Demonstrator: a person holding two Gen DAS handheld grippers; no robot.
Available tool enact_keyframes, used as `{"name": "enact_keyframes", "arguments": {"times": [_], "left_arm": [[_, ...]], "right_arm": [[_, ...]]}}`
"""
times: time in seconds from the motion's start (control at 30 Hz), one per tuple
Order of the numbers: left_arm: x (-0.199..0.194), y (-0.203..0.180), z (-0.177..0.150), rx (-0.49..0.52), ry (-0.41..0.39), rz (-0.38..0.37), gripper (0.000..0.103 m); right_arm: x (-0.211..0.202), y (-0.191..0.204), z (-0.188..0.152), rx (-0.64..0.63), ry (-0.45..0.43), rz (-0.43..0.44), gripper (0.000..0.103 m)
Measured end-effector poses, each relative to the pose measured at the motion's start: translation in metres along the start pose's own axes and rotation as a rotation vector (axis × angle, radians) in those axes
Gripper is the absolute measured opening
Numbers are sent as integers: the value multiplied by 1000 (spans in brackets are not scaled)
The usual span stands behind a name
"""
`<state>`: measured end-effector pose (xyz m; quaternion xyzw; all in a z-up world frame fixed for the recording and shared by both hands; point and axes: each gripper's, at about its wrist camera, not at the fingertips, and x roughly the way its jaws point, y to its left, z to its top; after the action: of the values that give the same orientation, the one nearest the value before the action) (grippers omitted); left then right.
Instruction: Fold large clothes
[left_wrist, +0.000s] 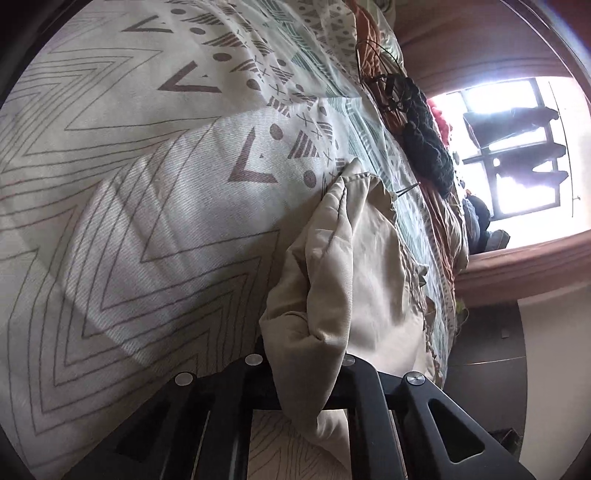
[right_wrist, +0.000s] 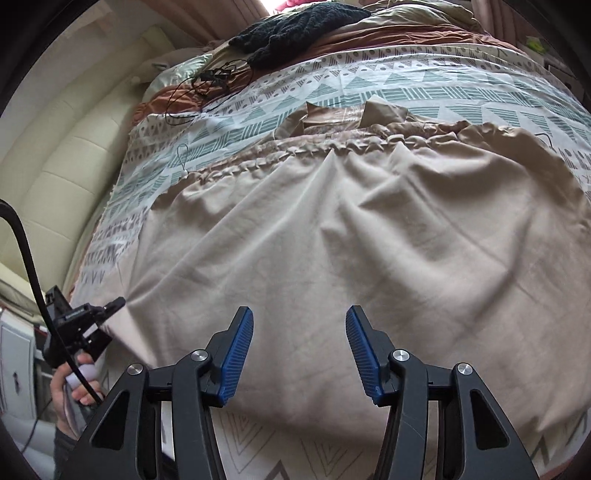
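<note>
Bed: patterned bedspread (right_wrist: 369, 92), cluttered at the far end.
Garment: beige garment (right_wrist: 332, 240) spread nearly flat — no fold visible yet.
Left gripper (left_wrist: 310, 373): clamped on its bunched edge.
Right gripper (right_wrist: 299, 354): jaws apart, empty, above the cloth.

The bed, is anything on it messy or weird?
Yes. A tangled thin black cord lies loose on the patterned bedspread, beside a dark knitted garment dumped on rumpled rust-brown bedding. The beige garment is spread but wrinkled.
</note>
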<state>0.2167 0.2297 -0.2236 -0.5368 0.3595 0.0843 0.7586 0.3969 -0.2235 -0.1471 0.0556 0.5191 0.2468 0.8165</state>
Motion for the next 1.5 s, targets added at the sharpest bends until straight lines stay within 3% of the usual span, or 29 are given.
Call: {"name": "enact_keyframes", "arguments": {"times": [0.3,0.4,0.57,0.6,0.73,0.8,0.97,1.07,1.13,1.27,1.33,1.5], "left_arm": [[-43,9,-45,-15,-39,6,9],[-43,12,-46,-30,-37,-11,9],[-40,16,-45,-62,-21,-21,12],[-40,16,-45,-58,-14,-20,16],[-32,13,-48,-32,25,-45,51],[-27,7,-50,-6,44,-43,52],[-21,4,-41,-7,33,-31,52],[-25,10,-33,-29,-7,-35,52],[-29,13,-32,-24,-13,-33,41],[-36,24,-36,-13,-19,-37,31],[-36,30,-35,-19,-10,-49,19],[-46,14,-28,-6,-14,-128,11]], "right_arm": [[-3,-2,-48,-66,42,-24,53],[-13,-1,-58,-124,28,-81,53],[-29,8,-74,-173,16,-74,52],[-28,10,-77,-176,21,-70,52],[-14,14,-85,-189,43,-79,46],[-2,15,-86,-189,49,-102,43],[16,14,-78,-175,64,-122,35],[28,13,-70,-161,74,-129,25],[33,10,-62,-138,74,-134,20],[44,7,-46,-101,64,-141,17],[48,7,-39,-87,55,-145,17],[55,3,-24,-40,33,-132,17]]}}
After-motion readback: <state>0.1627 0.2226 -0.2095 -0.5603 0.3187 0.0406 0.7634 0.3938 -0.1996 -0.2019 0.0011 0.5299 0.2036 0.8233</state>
